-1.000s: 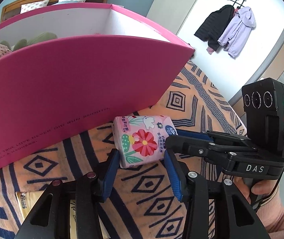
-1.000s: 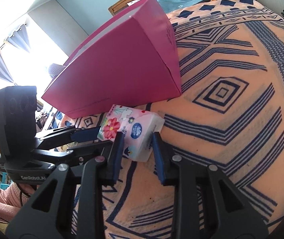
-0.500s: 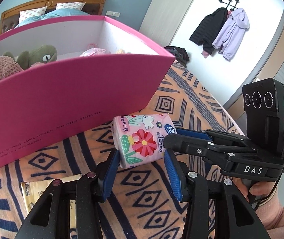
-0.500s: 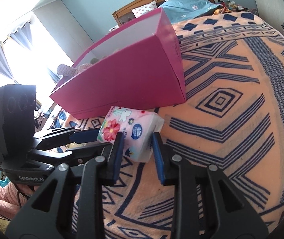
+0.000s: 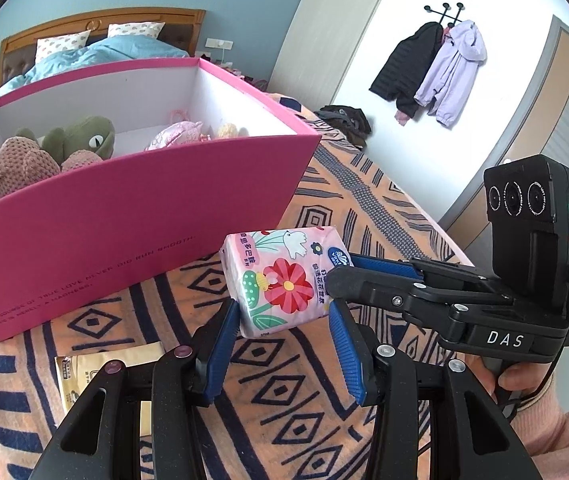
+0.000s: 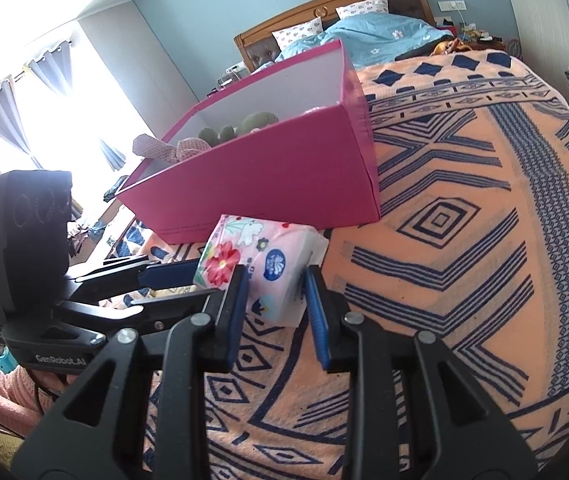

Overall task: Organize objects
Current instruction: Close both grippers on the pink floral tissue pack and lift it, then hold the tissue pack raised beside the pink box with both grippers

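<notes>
Bedspread [image 5: 364, 208]: right gripper [image 6: 278, 284], marked "DAS", grips floral tissue pack [image 5: 284, 280]; left gripper [image 5: 284, 328] spread apart.

You cannot read the small print along the pink box [image 5: 132, 216] front wall, and that wall hides the lower bodies of the plush toys [image 5: 24, 156] inside. The yellow packet [image 5: 96, 364] near the blanket's [image 6: 464, 240] left edge lies half under the left gripper [image 5: 284, 344], its lettering too small to make out. The right gripper [image 6: 276, 300] covers the tissue pack's [image 6: 260, 256] lower end, so contact with the blanket there cannot be told.
</notes>
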`<move>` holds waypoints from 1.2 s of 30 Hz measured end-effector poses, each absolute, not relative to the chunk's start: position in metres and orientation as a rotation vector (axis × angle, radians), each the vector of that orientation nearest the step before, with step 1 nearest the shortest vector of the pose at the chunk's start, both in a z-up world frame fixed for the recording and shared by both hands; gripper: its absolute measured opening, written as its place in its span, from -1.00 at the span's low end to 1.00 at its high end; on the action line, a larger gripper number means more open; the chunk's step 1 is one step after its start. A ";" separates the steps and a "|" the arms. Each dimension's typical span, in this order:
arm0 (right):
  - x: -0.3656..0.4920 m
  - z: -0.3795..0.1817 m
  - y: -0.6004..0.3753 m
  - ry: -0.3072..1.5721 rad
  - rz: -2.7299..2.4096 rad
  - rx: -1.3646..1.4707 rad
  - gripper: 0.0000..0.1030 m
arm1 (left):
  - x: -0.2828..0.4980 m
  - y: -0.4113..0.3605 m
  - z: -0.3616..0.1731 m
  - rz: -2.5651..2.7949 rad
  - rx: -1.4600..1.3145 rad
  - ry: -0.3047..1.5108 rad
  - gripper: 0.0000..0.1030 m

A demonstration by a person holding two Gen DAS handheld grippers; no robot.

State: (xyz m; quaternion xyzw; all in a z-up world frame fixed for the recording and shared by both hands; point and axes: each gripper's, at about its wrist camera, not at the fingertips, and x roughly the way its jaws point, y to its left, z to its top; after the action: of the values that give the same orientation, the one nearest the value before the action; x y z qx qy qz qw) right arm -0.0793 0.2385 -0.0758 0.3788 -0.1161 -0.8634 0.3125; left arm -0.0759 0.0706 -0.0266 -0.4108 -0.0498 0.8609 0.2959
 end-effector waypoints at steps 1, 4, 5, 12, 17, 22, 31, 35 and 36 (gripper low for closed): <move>-0.078 -0.074 0.239 -0.305 -2.280 0.993 -0.37 | -0.075 0.072 -0.026 2.290 -1.088 -0.133 -0.10; -0.075 -0.069 0.238 -0.293 -2.288 0.973 -0.37 | -0.072 0.072 -0.023 2.294 -1.071 -0.134 -0.10; -0.074 -0.068 0.238 -0.289 -2.290 0.967 -0.37 | -0.070 0.072 -0.021 2.298 -1.064 -0.130 -0.10; -0.068 -0.056 0.237 -0.266 -2.304 0.923 -0.37 | -0.065 0.071 -0.008 2.321 -1.016 -0.110 -0.10; -0.066 -0.050 0.237 -0.263 -2.306 0.901 -0.37 | -0.061 0.070 -0.001 2.338 -0.982 -0.091 -0.10; -0.065 -0.046 0.237 -0.263 -2.307 0.886 -0.37 | -0.059 0.071 0.005 2.348 -0.958 -0.077 -0.10; -0.064 -0.039 0.238 -0.258 -2.312 0.862 -0.37 | -0.058 0.071 0.011 2.353 -0.929 -0.082 -0.10; -0.063 -0.037 0.237 -0.255 -2.313 0.851 -0.37 | -0.057 0.070 0.014 2.357 -0.917 -0.082 -0.10; -0.062 -0.036 0.237 -0.253 -2.313 0.849 -0.37 | -0.058 0.070 0.014 2.358 -0.915 -0.083 -0.10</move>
State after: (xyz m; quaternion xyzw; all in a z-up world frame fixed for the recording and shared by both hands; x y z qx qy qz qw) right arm -0.0625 0.2371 -0.0359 0.3239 -0.0966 -0.8828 0.3264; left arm -0.0575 0.0697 0.0145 -0.3446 -0.0312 0.8887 0.3007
